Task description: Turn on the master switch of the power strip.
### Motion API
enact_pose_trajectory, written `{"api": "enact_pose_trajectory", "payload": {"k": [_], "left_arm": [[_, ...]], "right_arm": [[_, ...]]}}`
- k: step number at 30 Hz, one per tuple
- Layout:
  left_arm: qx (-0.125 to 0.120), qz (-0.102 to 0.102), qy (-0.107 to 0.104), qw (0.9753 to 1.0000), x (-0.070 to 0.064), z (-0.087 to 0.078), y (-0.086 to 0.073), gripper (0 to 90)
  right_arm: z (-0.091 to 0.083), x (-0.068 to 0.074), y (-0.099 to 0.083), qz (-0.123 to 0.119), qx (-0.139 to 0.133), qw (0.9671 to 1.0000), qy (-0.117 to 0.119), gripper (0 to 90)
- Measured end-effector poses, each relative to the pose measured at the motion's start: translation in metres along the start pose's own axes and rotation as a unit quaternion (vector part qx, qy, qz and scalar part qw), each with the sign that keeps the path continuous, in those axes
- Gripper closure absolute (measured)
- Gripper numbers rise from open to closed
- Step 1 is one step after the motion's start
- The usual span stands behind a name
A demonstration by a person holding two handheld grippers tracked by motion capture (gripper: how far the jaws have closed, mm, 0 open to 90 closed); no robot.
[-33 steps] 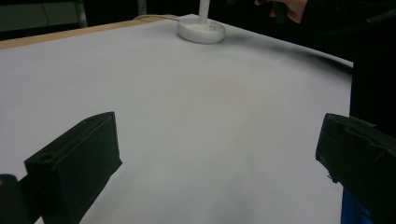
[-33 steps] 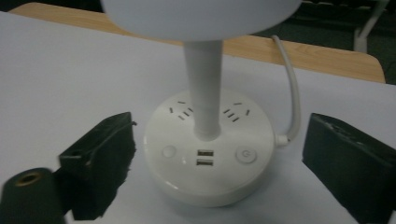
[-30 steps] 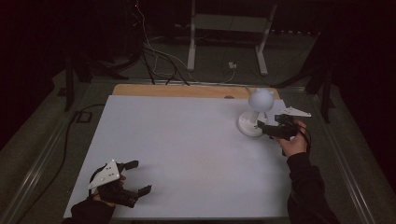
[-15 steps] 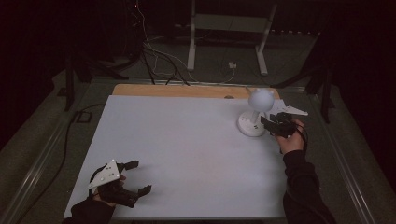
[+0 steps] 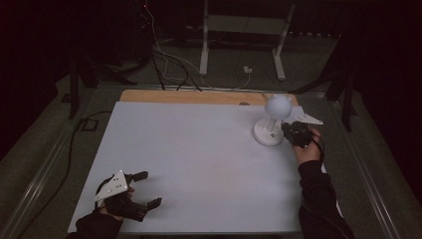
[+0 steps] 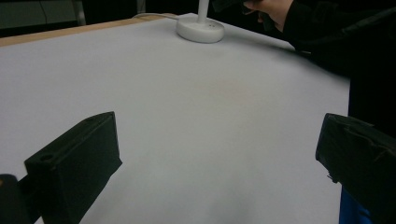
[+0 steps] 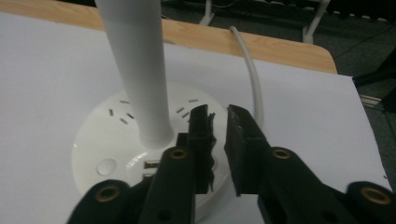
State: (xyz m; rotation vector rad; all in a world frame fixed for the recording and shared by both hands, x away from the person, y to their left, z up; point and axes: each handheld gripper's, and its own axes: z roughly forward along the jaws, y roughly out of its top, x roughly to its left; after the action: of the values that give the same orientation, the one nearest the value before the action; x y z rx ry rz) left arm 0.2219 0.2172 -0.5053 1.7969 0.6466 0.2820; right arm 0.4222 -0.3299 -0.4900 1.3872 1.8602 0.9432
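The lamp, white with a round base and a ball-shaped head, is placed at the far right part of the table, near the wooden edge. On its base a round button, some slots and a small port are seen, and a white cable is led away behind. The right gripper is held just above the base, beside the stem, with jaws almost closed and nothing between them. It is judged that a control is to be pressed; the tips should be lowered slowly and straight, so the base is not pushed aside. The left gripper is rested at the near left corner, jaws wide and empty.
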Motion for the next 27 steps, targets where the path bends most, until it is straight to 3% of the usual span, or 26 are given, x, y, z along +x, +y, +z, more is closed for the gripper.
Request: {"api": "enact_pose_trajectory", "payload": {"k": [8,22,27], "left_arm": [[0.0,0.0,0.0,1.0,0.0,0.0,0.0,0.3],[0.001,0.0,0.0,1.0,0.0,0.0,0.0,0.3],[0.002,0.001,0.0,1.0,0.0,0.0,0.0,0.3]], "right_arm": [[0.003,0.0,-0.003,-0.007,0.005,0.9998,-0.016,89.6],[0.011,0.005,-0.009,-0.008,0.02,0.9997,-0.007,89.9],[0.013,0.007,-0.013,-0.009,0.023,0.9995,-0.017,90.0]]}}
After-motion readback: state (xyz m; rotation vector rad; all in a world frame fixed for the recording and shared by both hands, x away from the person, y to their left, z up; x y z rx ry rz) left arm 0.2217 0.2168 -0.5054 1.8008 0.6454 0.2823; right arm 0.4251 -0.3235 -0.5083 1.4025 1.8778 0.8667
